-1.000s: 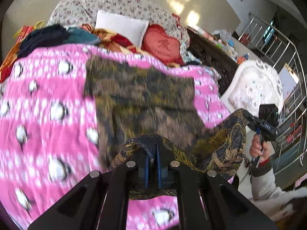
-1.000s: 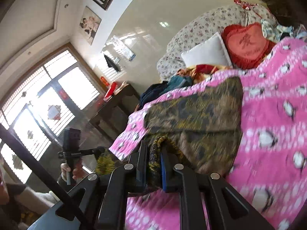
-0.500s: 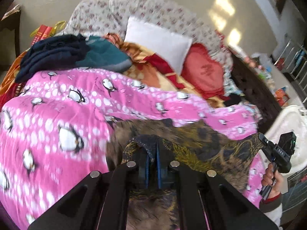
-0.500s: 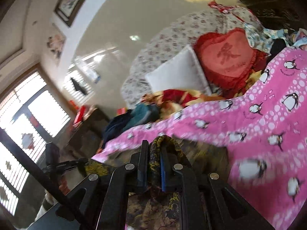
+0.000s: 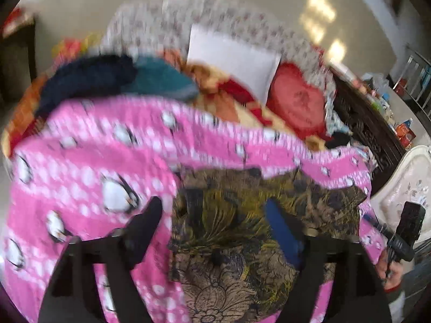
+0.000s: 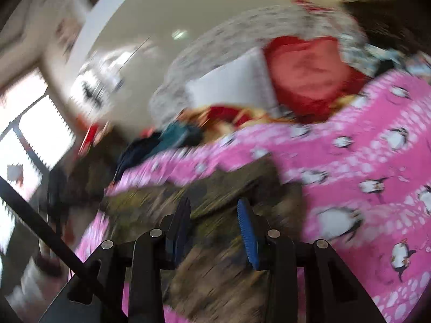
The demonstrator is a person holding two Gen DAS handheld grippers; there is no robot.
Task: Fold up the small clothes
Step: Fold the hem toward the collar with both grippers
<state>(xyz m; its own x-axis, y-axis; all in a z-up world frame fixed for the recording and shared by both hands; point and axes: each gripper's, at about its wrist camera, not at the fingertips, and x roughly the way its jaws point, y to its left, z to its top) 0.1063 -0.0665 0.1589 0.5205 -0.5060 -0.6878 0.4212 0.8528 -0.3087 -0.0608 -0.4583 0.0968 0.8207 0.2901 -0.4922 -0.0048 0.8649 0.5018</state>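
Pink blanket [image 5: 80, 167] with a penguin print covers the bed, and on it lies a dark olive and gold patterned cloth [image 5: 242, 231], doubled over on itself. Both grippers hover just above the cloth with jaws spread apart, holding nothing: the left gripper [image 5: 215, 220] over its near half, the right gripper [image 6: 214, 218] over its edge (this view is badly blurred). Behind sit a white pillow [image 5: 231, 56], a red heart cushion [image 5: 296, 102] and a heap of dark clothes [image 5: 107, 78].

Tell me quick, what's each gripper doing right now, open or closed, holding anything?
Left gripper: open, holding nothing, over the patterned brown garment.
Right gripper: open, holding nothing, over the same garment.
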